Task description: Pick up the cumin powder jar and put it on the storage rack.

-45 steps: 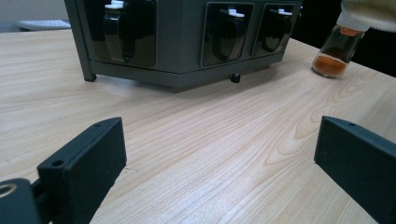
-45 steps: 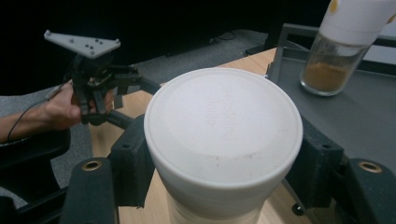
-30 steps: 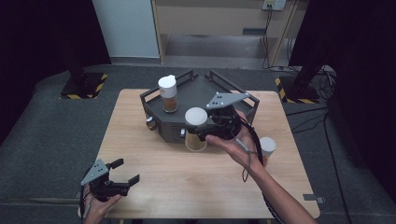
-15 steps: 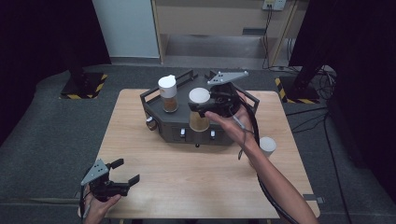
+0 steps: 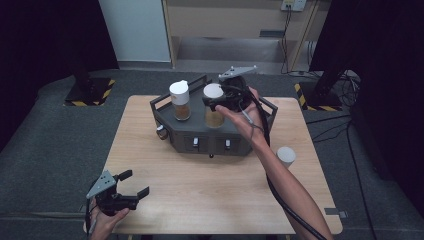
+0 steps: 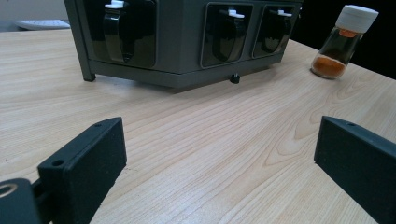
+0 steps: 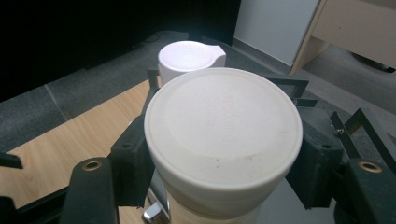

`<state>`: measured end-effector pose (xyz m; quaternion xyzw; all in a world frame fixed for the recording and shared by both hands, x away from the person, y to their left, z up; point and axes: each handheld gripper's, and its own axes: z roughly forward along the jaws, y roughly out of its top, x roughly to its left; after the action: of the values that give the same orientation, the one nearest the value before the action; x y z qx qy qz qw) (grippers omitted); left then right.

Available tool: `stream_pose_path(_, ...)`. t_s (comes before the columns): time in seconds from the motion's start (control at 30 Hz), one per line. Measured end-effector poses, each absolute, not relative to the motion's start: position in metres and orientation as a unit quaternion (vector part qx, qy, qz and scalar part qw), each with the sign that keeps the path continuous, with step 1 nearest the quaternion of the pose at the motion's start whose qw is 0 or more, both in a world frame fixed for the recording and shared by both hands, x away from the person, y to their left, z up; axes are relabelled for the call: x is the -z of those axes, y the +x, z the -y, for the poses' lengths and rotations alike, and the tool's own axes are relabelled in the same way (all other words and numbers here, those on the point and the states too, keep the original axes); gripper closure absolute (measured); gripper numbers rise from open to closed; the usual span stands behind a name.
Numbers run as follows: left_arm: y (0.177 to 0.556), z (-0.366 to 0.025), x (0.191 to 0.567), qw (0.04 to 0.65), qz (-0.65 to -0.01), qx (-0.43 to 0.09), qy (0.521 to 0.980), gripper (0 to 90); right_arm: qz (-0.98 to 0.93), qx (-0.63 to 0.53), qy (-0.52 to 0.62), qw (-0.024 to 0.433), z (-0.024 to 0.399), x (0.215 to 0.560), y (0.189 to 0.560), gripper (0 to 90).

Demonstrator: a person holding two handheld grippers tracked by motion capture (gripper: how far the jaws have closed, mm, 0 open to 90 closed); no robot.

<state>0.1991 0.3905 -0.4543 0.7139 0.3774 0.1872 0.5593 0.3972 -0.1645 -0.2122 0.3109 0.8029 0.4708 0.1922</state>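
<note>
wood table (image 5: pixel 210 195) | right gripper (image 5: pixel 216 102) clamped on spice jar (image 5: pixel 214 113) under its lid | I judged it light, rigid, slick glass; hold just below cap | left gripper (image 5: pixel 136 184) jaws apart, idle

Held jar (image 7: pixel 223 140): lid fills the right gripper view, body under the lid hidden, contents unreadable there, bottom cut by the lower edge. Second jar (image 7: pixel 189 58) behind it: only its cap shows. Right gripper (image 5: pixel 220 100) jaw tips hidden behind the held jar in the high view. Rack (image 6: pixel 187 42) top cut off by the upper edge in the left gripper view; what sits in its dark slots can't be told. Left gripper (image 6: pixel 219 154) jaws cut by the bottom and right edges. Small knob (image 5: pixel 161 132) on the rack's left corner too small to identify.
</note>
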Motion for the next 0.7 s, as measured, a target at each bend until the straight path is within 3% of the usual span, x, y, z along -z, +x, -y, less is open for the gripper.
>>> stream_pose_path(0.7,0.199,-0.391,0.455,0.561,-0.378,-0.186,0.712,1.6,-0.779,-0.469,0.356,0.217,0.146,0.241,0.424,33.5)
